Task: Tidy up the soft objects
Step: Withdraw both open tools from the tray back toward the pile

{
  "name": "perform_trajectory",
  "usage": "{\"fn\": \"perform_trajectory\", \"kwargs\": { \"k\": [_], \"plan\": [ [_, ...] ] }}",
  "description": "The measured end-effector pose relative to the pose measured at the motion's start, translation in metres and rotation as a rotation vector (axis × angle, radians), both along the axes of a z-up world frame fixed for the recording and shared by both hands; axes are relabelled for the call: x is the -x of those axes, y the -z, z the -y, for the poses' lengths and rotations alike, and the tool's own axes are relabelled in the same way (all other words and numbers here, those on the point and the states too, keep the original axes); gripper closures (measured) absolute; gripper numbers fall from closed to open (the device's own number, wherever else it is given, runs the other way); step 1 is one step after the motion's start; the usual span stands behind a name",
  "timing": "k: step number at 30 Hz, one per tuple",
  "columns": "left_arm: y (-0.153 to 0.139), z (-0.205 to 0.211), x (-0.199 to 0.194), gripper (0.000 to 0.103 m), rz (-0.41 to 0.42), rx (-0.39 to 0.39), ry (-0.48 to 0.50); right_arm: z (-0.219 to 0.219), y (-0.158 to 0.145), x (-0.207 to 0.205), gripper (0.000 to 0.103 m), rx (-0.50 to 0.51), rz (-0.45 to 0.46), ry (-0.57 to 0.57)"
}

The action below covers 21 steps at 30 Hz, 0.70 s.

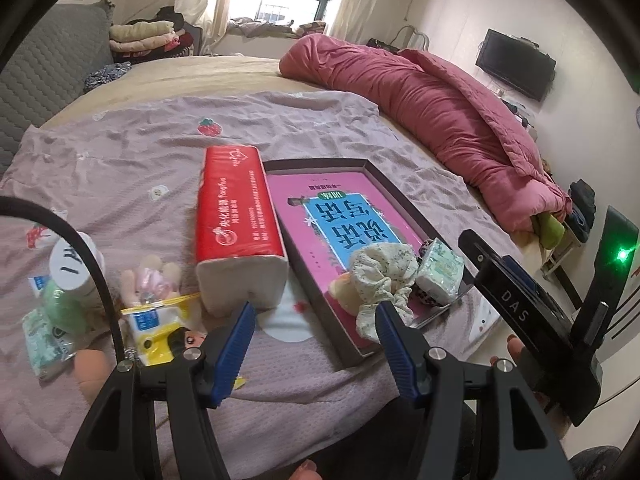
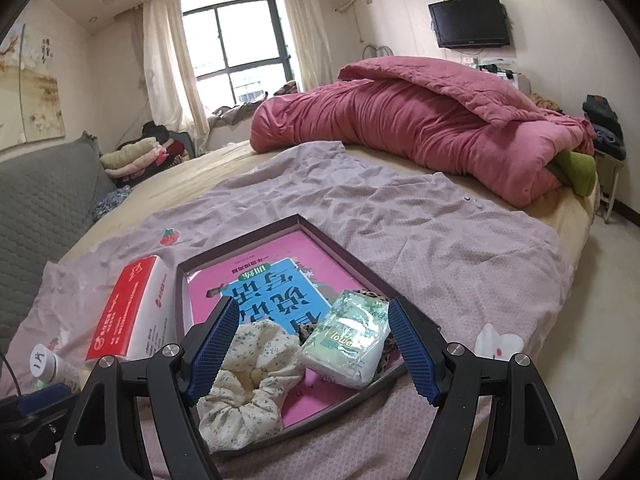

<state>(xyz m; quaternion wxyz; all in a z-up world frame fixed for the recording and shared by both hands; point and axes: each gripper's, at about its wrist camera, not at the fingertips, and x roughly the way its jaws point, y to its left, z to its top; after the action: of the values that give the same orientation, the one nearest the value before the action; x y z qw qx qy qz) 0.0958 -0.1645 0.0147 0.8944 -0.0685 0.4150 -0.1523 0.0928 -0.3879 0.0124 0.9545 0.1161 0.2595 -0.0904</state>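
A dark shallow tray (image 1: 316,162) lies on the mauve sheet with a pink and blue book (image 1: 340,216) in it. At the tray's near end sit a floral scrunchie (image 1: 384,276), a green tissue packet (image 1: 438,272) and, under the packet, a leopard-print scrunchie (image 2: 385,354). A red tissue pack (image 1: 236,216) lies just left of the tray. My left gripper (image 1: 316,312) is open and holds nothing, near the tray's front left corner. My right gripper (image 2: 312,312) is open above the floral scrunchie (image 2: 248,384) and the packet (image 2: 348,344), touching neither.
Left of the red pack lie a yellow packet (image 1: 160,324), a small plush doll (image 1: 152,280), a white bottle (image 1: 72,268) and another green packet (image 1: 44,344). A rolled pink quilt (image 1: 440,120) fills the bed's far right. The bed edge drops off on the right.
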Motion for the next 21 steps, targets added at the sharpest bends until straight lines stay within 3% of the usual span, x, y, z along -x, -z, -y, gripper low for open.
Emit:
{"fn": "perform_trajectory", "kwargs": {
  "k": [9, 21],
  "plan": [
    [-0.012, -0.018, 0.012, 0.041, 0.025, -0.004, -0.050, -0.010, -0.017, 0.018, 0.025, -0.040, 0.016, -0.009],
    [-0.021, -0.044, 0.027, 0.041, 0.050, 0.002, -0.093, -0.037, -0.034, 0.033, 0.025, 0.034, 0.049, -0.056]
  ]
}}
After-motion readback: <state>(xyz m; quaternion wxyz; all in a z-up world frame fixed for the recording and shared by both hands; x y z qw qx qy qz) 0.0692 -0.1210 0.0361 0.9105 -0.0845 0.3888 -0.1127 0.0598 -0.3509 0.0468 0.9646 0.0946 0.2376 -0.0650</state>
